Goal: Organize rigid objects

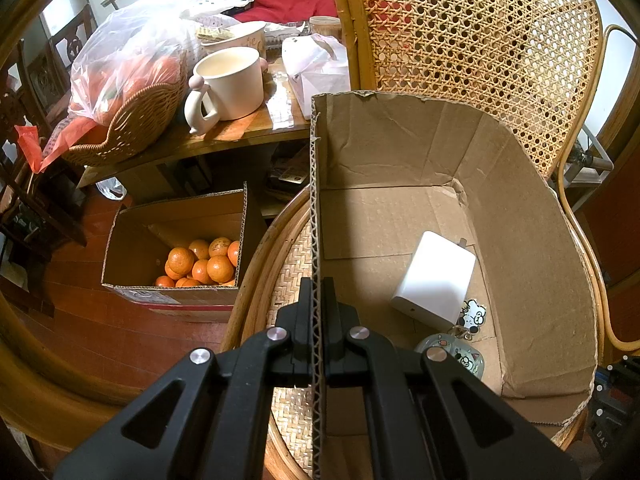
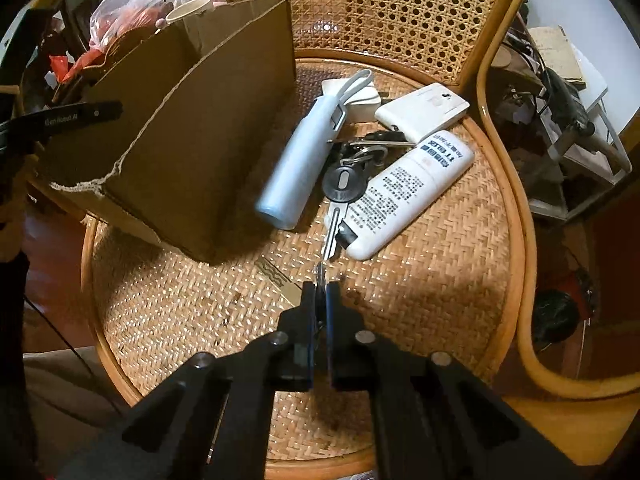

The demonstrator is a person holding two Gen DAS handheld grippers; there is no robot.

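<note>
On the rattan chair seat stands an open cardboard box (image 1: 400, 208). My left gripper (image 1: 318, 286) is shut on the top edge of its left wall. Inside lie a white adapter (image 1: 436, 280), a cartoon-dog keychain (image 1: 472, 316) and a round greenish item (image 1: 460, 354). In the right wrist view the cardboard box (image 2: 192, 140) sits at the left. Beside it lie a light blue bottle (image 2: 296, 160), a black-headed key (image 2: 344, 186) on a key bunch, a white tube (image 2: 404, 196), a flat white case (image 2: 422, 110) and a white charger (image 2: 358, 98). My right gripper (image 2: 320, 286) is shut on a small thin metal object (image 2: 320, 274), low over the seat.
A side table (image 1: 224, 136) left of the chair carries a cream mug (image 1: 232, 80), a wicker basket and a bag of oranges. A box of oranges (image 1: 176, 256) stands on the floor. The cane chair back (image 2: 380, 8) rises behind the items. Cluttered shelves stand at the right.
</note>
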